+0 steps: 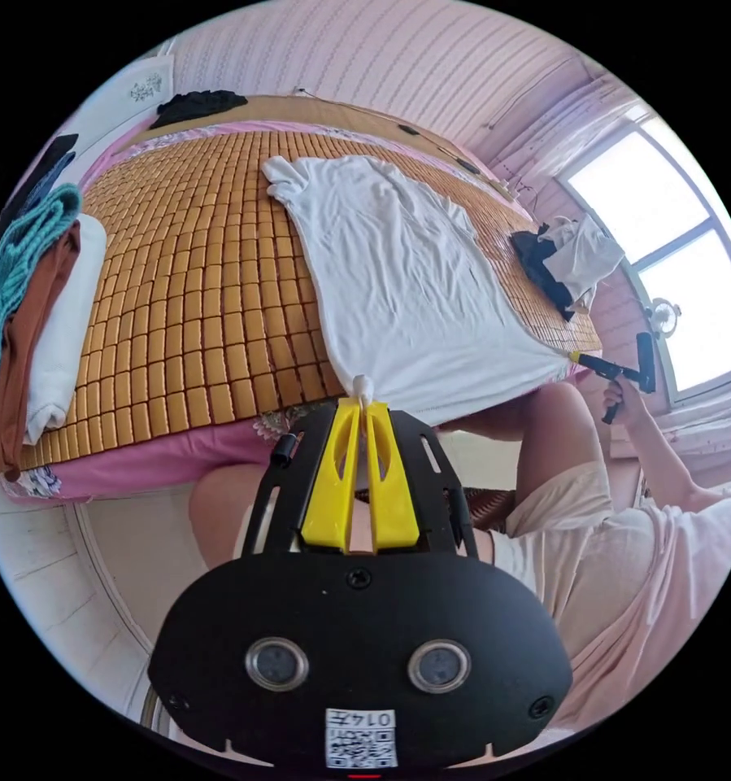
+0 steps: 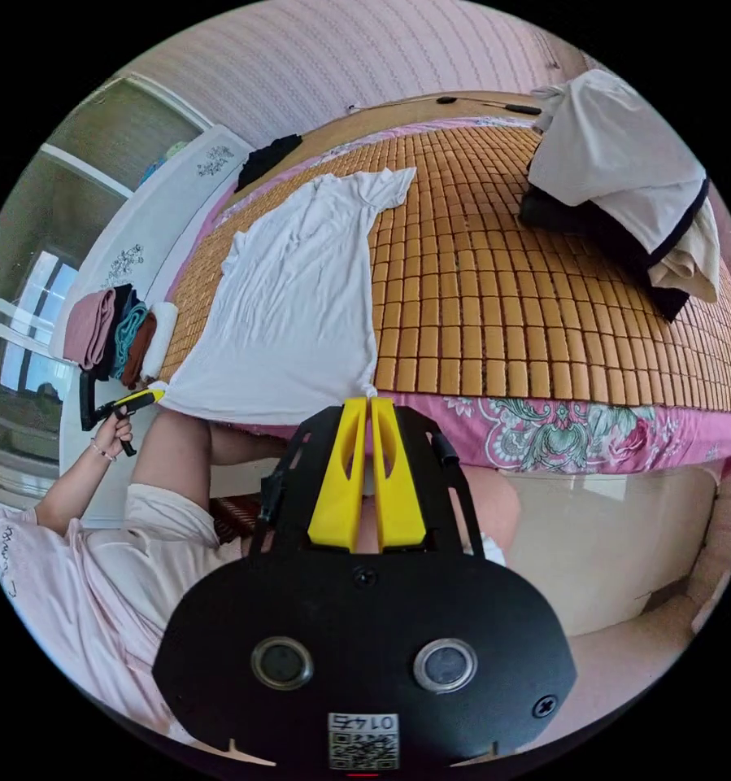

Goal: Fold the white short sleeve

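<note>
A white short-sleeve shirt [image 1: 389,268] lies spread flat on the bamboo mat of a bed, its hem toward me. My left gripper [image 1: 363,403] is shut on one hem corner, a small bunch of white cloth poking up between its yellow jaws. In the right gripper view the same shirt [image 2: 292,301] stretches away over the mat, and my right gripper [image 2: 370,400] is shut on the other hem corner at the bed's edge. Each gripper also appears in the other's view: the right gripper [image 1: 580,358] and the left gripper [image 2: 150,396], both pinching the hem.
The bamboo mat [image 1: 202,285] covers a bed with a pink floral sheet [image 2: 593,439]. A stack of folded clothes [image 1: 32,325] sits at one side, a loose pile of garments [image 2: 625,187] at the other. A person sits low between the grippers, by the bed.
</note>
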The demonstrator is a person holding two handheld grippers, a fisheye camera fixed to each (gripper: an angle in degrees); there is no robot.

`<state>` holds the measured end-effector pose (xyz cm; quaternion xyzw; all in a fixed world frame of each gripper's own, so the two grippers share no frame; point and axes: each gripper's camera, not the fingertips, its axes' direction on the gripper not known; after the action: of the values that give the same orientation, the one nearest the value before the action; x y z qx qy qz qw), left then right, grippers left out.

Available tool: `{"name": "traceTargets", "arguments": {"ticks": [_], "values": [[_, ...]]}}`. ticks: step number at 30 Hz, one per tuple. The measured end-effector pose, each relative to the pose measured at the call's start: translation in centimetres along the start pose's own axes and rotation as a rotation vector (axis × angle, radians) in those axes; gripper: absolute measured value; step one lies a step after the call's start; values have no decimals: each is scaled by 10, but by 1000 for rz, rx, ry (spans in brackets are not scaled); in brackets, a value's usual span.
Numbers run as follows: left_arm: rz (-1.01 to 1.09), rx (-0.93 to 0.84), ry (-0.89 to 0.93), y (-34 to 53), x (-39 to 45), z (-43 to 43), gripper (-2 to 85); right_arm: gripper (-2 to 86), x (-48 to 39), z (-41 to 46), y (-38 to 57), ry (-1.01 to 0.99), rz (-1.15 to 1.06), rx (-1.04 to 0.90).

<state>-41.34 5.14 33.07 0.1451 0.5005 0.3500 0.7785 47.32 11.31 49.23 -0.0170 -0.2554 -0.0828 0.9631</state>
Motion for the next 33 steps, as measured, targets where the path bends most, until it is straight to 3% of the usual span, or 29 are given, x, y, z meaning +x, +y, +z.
{"name": "traceTargets", "arguments": {"ticks": [8,15,22,28,33], "values": [[7,-70,-18,-20,-12,12,38,10,-31,16,-26,83,-71,-106],[43,1,-100,-41,-20,-8,58,56,-42,11,-67,100,-6,-65],[36,89,-34,-79,-29,-7,52,62,-66,14,-120,123,-27,-26],[25,127,2,-152,-50,15,42,53,-86,29,-205,230,-167,-25],[46,157,-8,-281,-72,44,31,-3,-95,57,-334,402,-304,73]]}}
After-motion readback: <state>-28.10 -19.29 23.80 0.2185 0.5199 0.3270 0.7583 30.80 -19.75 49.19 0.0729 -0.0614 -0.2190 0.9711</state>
